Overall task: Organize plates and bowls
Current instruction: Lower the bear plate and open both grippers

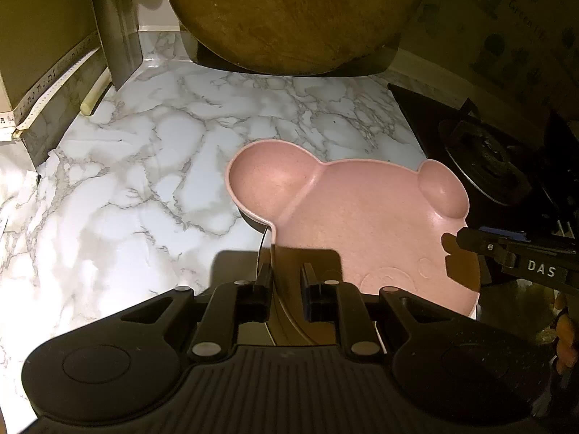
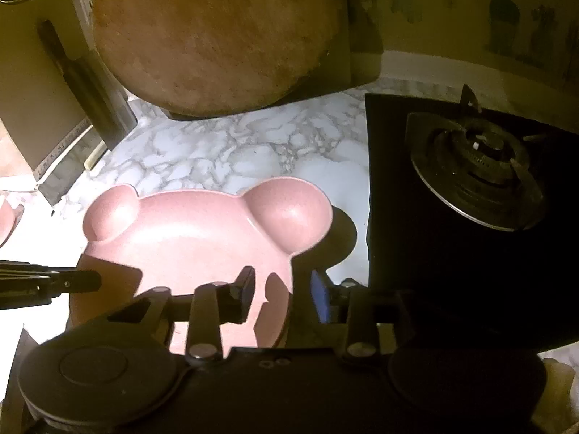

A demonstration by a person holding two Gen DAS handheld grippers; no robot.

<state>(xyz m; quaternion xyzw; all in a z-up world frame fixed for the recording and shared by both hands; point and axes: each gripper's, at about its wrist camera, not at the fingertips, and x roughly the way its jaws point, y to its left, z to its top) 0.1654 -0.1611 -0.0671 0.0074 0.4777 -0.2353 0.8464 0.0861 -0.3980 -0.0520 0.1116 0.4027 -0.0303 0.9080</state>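
Observation:
A pink bear-shaped plate (image 1: 354, 217) (image 2: 188, 238) with two ear cups lies over the marble counter (image 1: 137, 181). My left gripper (image 1: 287, 282) is at the plate's near left rim, jaws nearly together with the shadowed rim between them; a thin metal edge shows just beside it. From the right wrist view the left gripper (image 2: 90, 282) reaches in at the plate's left edge. My right gripper (image 2: 284, 291) stands open, its fingers either side of the plate's right rim without pressing it. In the left wrist view, the right gripper (image 1: 466, 242) is at the plate's far right edge.
A big round wooden board (image 1: 289, 14) (image 2: 213, 36) leans at the back of the counter. A black gas hob with a burner (image 2: 477, 170) (image 1: 485, 166) lies right of the plate. Another pink piece (image 2: 7, 220) peeks in at the far left. A hand (image 1: 564, 336) shows at the right edge.

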